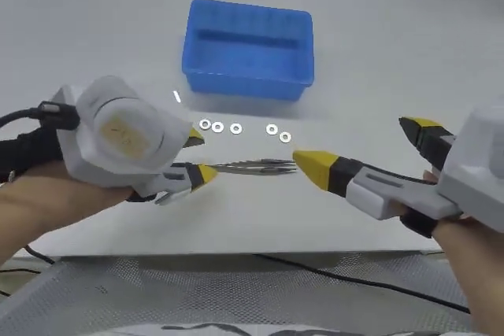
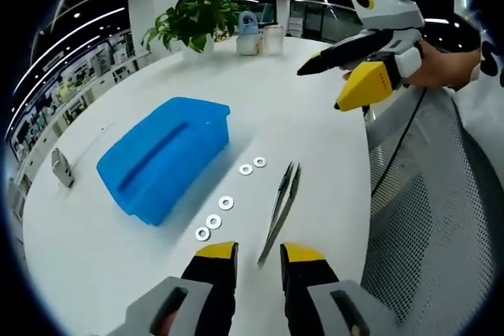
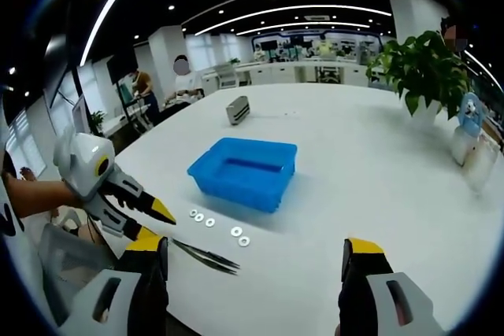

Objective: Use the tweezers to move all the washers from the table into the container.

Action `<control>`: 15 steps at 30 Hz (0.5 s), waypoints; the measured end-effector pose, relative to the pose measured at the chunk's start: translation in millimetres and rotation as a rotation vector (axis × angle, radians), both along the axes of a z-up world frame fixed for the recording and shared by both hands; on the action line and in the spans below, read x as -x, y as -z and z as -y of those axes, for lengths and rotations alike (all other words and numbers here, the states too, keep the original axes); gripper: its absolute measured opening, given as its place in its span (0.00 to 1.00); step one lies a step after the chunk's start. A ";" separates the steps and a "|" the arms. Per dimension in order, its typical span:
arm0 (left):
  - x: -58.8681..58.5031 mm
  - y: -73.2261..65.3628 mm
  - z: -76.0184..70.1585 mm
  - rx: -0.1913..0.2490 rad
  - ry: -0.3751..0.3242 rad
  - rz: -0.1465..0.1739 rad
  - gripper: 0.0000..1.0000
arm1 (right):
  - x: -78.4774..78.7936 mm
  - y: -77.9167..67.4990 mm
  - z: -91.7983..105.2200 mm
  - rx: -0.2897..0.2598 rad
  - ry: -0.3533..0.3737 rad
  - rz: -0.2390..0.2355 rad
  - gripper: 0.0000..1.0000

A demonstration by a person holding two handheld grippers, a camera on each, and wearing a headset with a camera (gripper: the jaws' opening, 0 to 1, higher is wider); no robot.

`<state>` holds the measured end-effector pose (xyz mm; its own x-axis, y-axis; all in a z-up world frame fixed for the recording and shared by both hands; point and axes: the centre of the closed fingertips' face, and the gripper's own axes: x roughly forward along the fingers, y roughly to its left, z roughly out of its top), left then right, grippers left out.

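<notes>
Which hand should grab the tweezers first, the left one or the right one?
Left, probably. The left gripper has its open jaws right at the near end of the tweezers, lined up with them. The right gripper hangs farther off, its jaws spread wide.

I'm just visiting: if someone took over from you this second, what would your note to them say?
Left gripper: jaws open, at the joined end of the tweezers, not gripping.
Right gripper: jaws wide open, empty, near the tweezers' tips.
Five washers lie in a row on the table, in front of the blue container.
Done: nothing; no washer seen inside.
To do: grip tweezers, move all five.
</notes>
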<state>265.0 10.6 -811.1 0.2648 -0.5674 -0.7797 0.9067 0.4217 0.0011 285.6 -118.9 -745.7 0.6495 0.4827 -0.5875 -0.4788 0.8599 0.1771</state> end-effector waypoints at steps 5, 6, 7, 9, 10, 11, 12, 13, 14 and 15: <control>4.6 8.6 0.5 -0.046 0.063 -0.002 0.12 | 0.8 0.3 -1.0 -0.001 -0.003 -0.001 0.91; 5.3 9.6 0.6 -0.054 0.075 0.002 0.10 | 1.4 0.9 -1.3 0.000 -0.004 -0.005 0.90; 7.1 11.5 0.5 -0.068 0.092 0.001 0.09 | 1.8 1.0 -1.5 0.001 -0.005 -0.006 0.90; 9.2 14.2 0.4 -0.087 0.117 0.002 0.08 | 2.7 0.9 -2.8 -0.001 -0.009 -0.006 0.90; 9.8 14.9 0.8 -0.089 0.120 -0.001 0.07 | 2.9 0.8 -3.5 -0.002 -0.011 -0.006 0.90; 9.8 15.1 1.0 -0.088 0.120 -0.004 0.07 | 3.3 0.7 -4.5 -0.004 -0.013 -0.008 0.90; 11.0 16.0 1.4 -0.088 0.126 -0.015 0.07 | 3.5 0.7 -5.3 -0.004 -0.016 -0.008 0.90; 11.2 17.0 1.4 -0.092 0.130 -0.018 0.06 | 3.7 0.9 -6.1 -0.004 -0.019 -0.008 0.90; 11.2 18.5 0.8 -0.104 0.145 -0.011 0.06 | 4.2 1.1 -7.1 -0.003 -0.023 -0.010 0.90; 11.6 19.2 -0.8 -0.115 0.149 -0.012 0.05 | 5.2 1.4 -8.9 -0.002 -0.031 -0.012 0.90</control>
<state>253.5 11.5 -830.2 0.1745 -0.5069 -0.8441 0.9594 0.2805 0.0298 280.5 -110.1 -747.1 0.6271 0.5038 -0.5941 -0.5030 0.8442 0.1849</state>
